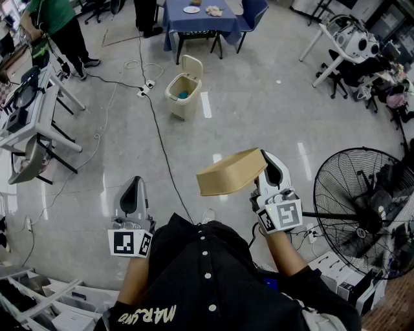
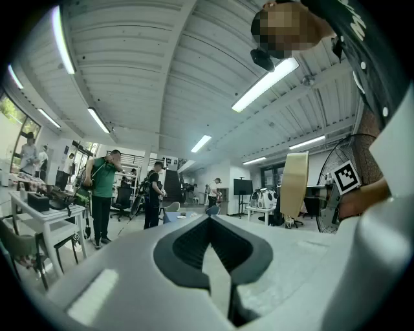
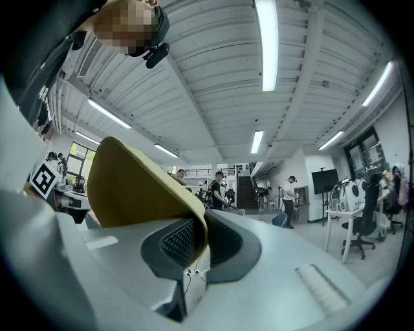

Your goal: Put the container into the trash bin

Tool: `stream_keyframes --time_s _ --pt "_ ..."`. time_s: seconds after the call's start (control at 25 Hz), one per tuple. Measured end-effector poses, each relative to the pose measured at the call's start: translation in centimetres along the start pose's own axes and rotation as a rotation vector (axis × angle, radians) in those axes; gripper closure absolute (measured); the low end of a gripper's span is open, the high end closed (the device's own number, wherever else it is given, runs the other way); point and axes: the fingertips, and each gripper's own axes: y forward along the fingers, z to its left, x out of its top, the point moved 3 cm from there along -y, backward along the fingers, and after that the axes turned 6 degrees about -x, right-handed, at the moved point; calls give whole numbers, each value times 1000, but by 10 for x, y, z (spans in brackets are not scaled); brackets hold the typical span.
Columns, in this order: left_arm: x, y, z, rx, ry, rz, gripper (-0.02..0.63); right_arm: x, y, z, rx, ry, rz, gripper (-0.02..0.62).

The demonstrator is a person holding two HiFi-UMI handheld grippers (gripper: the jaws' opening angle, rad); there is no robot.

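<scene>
The container (image 1: pixel 229 171) is a tan paper box, held level in the air over the floor by its right rim. My right gripper (image 1: pixel 266 169) is shut on that rim. In the right gripper view the thin tan wall (image 3: pixel 139 184) is pinched between the dark pads, at my right gripper (image 3: pixel 196 236). The beige trash bin (image 1: pixel 183 90) stands on the floor well ahead with its lid up, something blue inside. My left gripper (image 1: pixel 132 196) hangs lower left, shut and empty; in its own view my left gripper (image 2: pixel 210 249) has its jaws meeting, and the container (image 2: pixel 294 184) shows at the right.
A black cable (image 1: pixel 160 139) runs across the floor between me and the bin. A large floor fan (image 1: pixel 362 207) stands at the right. A blue table (image 1: pixel 197 19) lies beyond the bin. A person in green (image 1: pixel 58 26) stands far left near metal tables (image 1: pixel 39 123).
</scene>
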Motion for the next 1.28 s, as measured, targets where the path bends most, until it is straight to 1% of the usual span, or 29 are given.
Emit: stream_keyframes --time_s 0.12,0.24,0.36,0.6,0.76,0.92,1.28 --pt "0 2 -3 -2 1 1 606 0 0 -2 7 2 -4 566" --pt "-2 3 -9 -4 5 7 606 3 -4 -2 32 16 -35 565" --pt "-3 6 -16 -4 12 14 606 2 -9 -8 35 18 -46 565" --pt "-3 13 -41 25 13 19 606 -10 -21 -39 22 55 -26 565" --pt "-10 20 -55 53 6 22 606 -18 -27 -60 26 48 -12 565" --pt "-12 28 -70 47 2 21 606 -23 -29 -75 22 56 6 565" --pt "-10 48 -66 42 1 2 606 -28 -13 -84 30 54 11 565"
